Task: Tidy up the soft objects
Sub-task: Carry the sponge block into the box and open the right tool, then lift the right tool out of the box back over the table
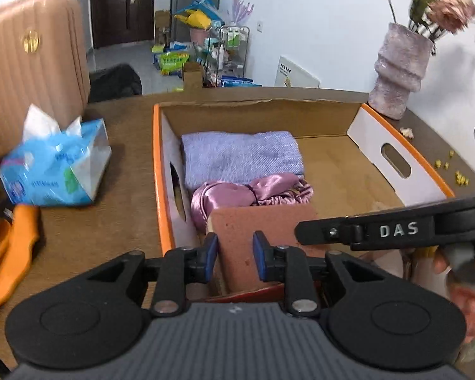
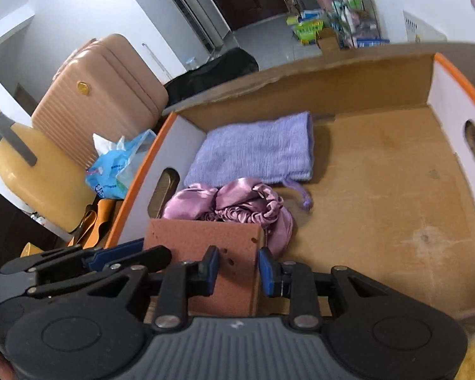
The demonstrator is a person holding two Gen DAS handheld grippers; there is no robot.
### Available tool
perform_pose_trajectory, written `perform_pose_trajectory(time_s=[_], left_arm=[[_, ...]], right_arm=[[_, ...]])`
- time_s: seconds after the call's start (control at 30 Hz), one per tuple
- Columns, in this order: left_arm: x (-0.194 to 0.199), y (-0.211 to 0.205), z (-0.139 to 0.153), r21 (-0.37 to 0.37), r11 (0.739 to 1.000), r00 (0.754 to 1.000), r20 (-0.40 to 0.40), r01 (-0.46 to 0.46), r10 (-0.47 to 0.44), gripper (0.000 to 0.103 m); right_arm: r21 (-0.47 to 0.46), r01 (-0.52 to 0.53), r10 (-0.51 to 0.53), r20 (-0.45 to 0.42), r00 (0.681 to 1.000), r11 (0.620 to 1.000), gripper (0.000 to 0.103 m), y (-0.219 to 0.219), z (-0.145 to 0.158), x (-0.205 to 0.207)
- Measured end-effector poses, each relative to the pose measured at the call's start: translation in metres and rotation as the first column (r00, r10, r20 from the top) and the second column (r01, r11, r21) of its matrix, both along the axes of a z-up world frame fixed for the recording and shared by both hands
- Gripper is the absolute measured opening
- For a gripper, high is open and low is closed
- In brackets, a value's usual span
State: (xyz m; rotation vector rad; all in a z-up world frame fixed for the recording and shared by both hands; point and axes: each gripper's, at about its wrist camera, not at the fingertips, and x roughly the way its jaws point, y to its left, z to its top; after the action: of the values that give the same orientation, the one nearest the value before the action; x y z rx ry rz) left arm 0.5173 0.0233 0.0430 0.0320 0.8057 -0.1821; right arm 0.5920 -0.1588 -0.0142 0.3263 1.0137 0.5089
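A reddish-brown sponge block [image 1: 262,231] [image 2: 205,247] lies in the near left corner of the cardboard box [image 1: 329,171] [image 2: 380,190]. Behind it lie a pink satin bonnet [image 1: 237,194] [image 2: 237,204] and a folded lavender knit cloth [image 1: 240,155] [image 2: 256,148]. My left gripper [image 1: 234,258] is open just above the sponge's near part, jaws apart, not touching it. My right gripper [image 2: 239,267] is open too, over the sponge's right edge. The left gripper's fingers [image 2: 117,255] show at the sponge's left in the right wrist view.
A blue tissue pack [image 1: 53,171] [image 2: 117,167], a pink suitcase [image 1: 31,63] [image 2: 101,95], a yellow jug [image 2: 31,171] and an orange item [image 1: 12,253] stand left of the box. A vase of flowers [image 1: 399,69] stands at the back right. The box's right half is bare cardboard.
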Motion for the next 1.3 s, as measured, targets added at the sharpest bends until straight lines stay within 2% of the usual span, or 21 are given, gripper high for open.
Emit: perform_pose_trajectory(time_s=[0.07, 0.23, 0.27, 0.33, 0.37, 0.5, 0.6, 0.73, 0.9, 1.03, 1.17, 1.23, 1.3], left_arm=[[-0.008, 0.0, 0.016, 0.029, 0.999, 0.999, 0.04, -0.019, 0.018, 0.032], [-0.047, 0.001, 0.079, 0.027, 0.999, 0.987, 0.161, -0.027, 0.023, 0.045], [-0.059, 0.001, 0.092, 0.017, 0.999, 0.981, 0.194, -0.032, 0.028, 0.049], [-0.079, 0.001, 0.108, 0.009, 0.999, 0.965, 0.259, -0.036, 0.032, 0.064], [-0.092, -0.001, 0.113, 0.018, 0.998, 0.952, 0.303, -0.054, 0.046, 0.07], [-0.132, -0.012, 0.119, 0.041, 0.997, 0.906, 0.422, -0.068, 0.044, 0.082], [-0.148, -0.021, 0.12, 0.05, 0.996, 0.892, 0.451, -0.068, 0.039, 0.082], [-0.177, -0.022, 0.122, 0.014, 0.997, 0.876, 0.478, -0.079, 0.063, 0.084], [-0.244, -0.017, 0.106, -0.047, 0.994, 0.848, 0.518, -0.1, 0.11, 0.086], [-0.313, -0.011, 0.077, -0.081, 0.994, 0.84, 0.532, -0.077, 0.108, 0.093], [-0.378, -0.004, 0.041, -0.088, 0.995, 0.85, 0.52, -0.041, 0.081, 0.099], [-0.402, 0.0, 0.024, -0.096, 0.994, 0.866, 0.492, -0.051, 0.092, 0.099], [-0.415, 0.002, 0.011, -0.102, 0.993, 0.891, 0.444, -0.052, 0.092, 0.099]], right_arm=[[-0.029, 0.013, -0.012, 0.05, 0.999, 0.999, 0.043, -0.004, 0.017, -0.009], [-0.105, 0.078, -0.052, 0.228, 0.972, 0.991, 0.058, -0.036, 0.085, -0.045], [-0.123, 0.1, -0.066, 0.257, 0.964, 0.987, 0.06, -0.045, 0.098, -0.053], [-0.154, 0.147, -0.093, 0.311, 0.946, 0.977, 0.064, -0.066, 0.121, -0.072], [-0.165, 0.166, -0.103, 0.337, 0.936, 0.972, 0.067, -0.074, 0.129, -0.083], [-0.197, 0.211, -0.1, 0.46, 0.882, 0.957, 0.078, -0.095, 0.151, -0.129], [-0.233, 0.245, -0.086, 0.537, 0.839, 0.941, 0.081, -0.102, 0.158, -0.155], [-0.203, 0.257, -0.094, 0.584, 0.806, 0.945, 0.081, -0.114, 0.169, -0.188], [-0.153, 0.278, -0.107, 0.671, 0.733, 0.948, 0.086, -0.117, 0.159, -0.259], [-0.155, 0.259, -0.07, 0.722, 0.688, 0.953, 0.088, -0.11, 0.129, -0.335], [-0.156, 0.219, -0.042, 0.717, 0.696, 0.963, 0.089, -0.105, 0.094, -0.403], [-0.143, 0.204, -0.047, 0.699, 0.714, 0.968, 0.089, -0.104, 0.074, -0.433], [-0.108, 0.211, -0.087, 0.666, 0.741, 0.971, 0.09, -0.104, 0.058, -0.455]])
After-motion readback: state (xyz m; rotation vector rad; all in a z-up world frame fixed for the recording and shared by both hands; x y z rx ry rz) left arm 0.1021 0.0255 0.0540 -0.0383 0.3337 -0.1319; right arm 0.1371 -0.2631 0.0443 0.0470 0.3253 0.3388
